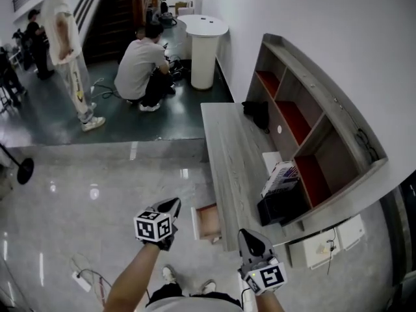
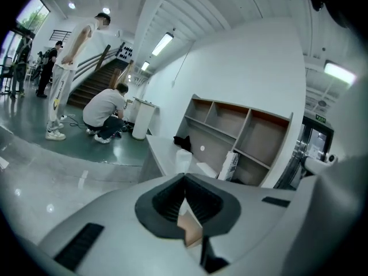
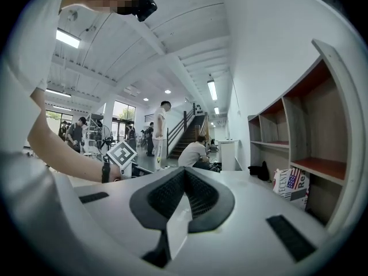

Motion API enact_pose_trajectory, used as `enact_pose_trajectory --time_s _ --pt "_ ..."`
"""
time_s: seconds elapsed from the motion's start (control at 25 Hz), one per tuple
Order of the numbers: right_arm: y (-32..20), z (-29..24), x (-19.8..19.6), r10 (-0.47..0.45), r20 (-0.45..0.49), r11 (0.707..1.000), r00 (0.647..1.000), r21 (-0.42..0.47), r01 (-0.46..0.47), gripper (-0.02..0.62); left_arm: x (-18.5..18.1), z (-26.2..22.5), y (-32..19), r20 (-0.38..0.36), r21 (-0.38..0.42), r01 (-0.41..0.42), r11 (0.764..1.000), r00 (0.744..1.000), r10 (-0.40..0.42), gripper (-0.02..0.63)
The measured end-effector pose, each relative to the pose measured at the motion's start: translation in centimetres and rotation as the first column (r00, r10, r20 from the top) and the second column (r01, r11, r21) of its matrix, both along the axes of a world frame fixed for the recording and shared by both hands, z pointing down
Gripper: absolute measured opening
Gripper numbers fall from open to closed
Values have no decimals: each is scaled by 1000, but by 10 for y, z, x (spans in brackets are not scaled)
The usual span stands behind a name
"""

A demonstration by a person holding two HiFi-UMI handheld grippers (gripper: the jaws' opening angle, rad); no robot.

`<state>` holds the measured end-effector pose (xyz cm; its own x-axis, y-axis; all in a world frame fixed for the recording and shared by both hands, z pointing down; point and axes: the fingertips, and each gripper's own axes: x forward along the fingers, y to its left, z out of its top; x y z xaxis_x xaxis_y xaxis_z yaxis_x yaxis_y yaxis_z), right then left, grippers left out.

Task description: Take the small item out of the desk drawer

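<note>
The long grey wooden desk [image 1: 227, 155] runs along the white wall. Its small drawer [image 1: 208, 221] stands pulled open at the near end and shows a tan inside. I can make out no small item in it. My left gripper [image 1: 174, 204] hangs just left of the drawer with its jaws shut and nothing between them [image 2: 185, 180]. My right gripper [image 1: 246, 234] is at the desk's near corner, to the right of the drawer. Its jaws [image 3: 185, 173] also meet at the tips and hold nothing.
A shelf unit [image 1: 305, 116] stands on the desk, with a black bag [image 1: 258, 112], a printed box [image 1: 281, 177] and a black box [image 1: 283, 203]. One person stands [image 1: 68, 38] and another crouches [image 1: 144, 67] by a white round pedestal [image 1: 203, 44]. A power strip [image 1: 81, 279] lies on the floor.
</note>
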<state>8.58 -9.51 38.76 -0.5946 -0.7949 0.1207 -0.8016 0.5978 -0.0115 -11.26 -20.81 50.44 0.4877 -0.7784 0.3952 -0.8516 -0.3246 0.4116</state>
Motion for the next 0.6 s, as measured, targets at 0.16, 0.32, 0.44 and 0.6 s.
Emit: enact_pose_trajectory --time_s 0.16,0.32,0.44,0.6 --pt "-8 -19 -4 -9 -7 999 1000 44 9 21 -16 -39 5 20 68 14 998 1000 -15 18" --pt "-15 -34 -2 -5 -4 997 1000 75 6 21 -31 -80 11 38 162 32 986 999 -38 18" --pt "-18 -44 1 7 16 996 1000 84 -8 21 -40 -111 19 57 240 35 970 997 -50 18" --pt "-18 -57 6 23 40 995 999 98 -27 21 -53 -150 34 76 333 37 942 995 -66 18"
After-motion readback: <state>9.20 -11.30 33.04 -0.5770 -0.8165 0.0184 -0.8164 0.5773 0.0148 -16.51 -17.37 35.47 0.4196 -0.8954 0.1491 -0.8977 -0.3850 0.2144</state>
